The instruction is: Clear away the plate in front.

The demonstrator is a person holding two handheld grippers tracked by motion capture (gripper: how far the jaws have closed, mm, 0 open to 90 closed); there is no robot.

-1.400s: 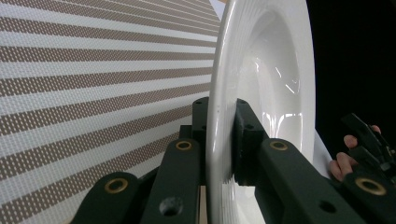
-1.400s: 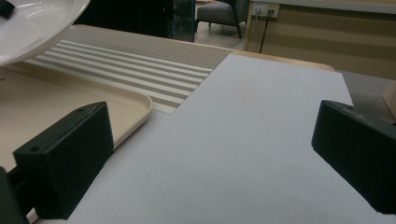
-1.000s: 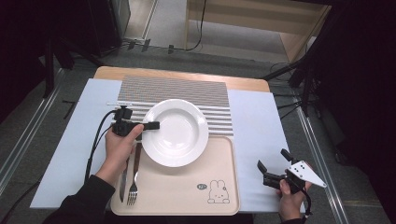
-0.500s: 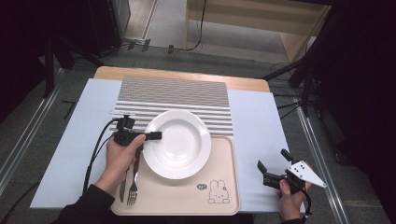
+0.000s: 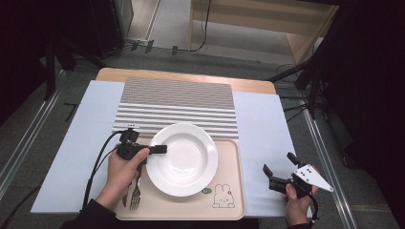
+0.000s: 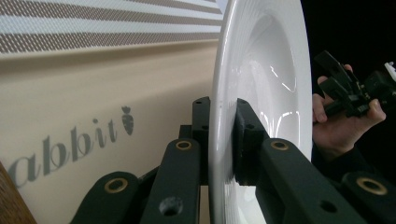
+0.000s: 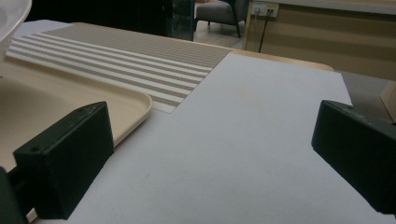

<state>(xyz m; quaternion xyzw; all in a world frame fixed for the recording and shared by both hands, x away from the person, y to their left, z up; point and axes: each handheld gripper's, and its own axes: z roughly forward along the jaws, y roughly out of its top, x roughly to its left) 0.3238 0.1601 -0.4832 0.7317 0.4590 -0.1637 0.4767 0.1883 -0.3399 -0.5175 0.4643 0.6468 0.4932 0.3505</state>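
1. The left claw (image 5: 160, 149) is clamped on the rim of the white plate (image 5: 184, 160) at the plate's 9 o'clock edge; in the left gripper view its jaws press on both faces of the rim.
2. The plate lies mostly over the beige tray (image 5: 229, 164), with its 12 o'clock edge reaching past the tray onto the striped placemat (image 5: 176, 102).
3. A fork (image 5: 135, 195) and a knife (image 5: 125, 198) lie on the tray at the plate's 7 o'clock, partly under the left hand (image 5: 122, 174).
4. The right claw (image 5: 279, 169) is spread wide with nothing between its jaws, held over the pale blue cover of the desk (image 5: 260, 124) at the tray's 3 o'clock, well apart from the plate.
5. A rabbit drawing (image 5: 220, 196) marks the tray at the plate's 5 o'clock.
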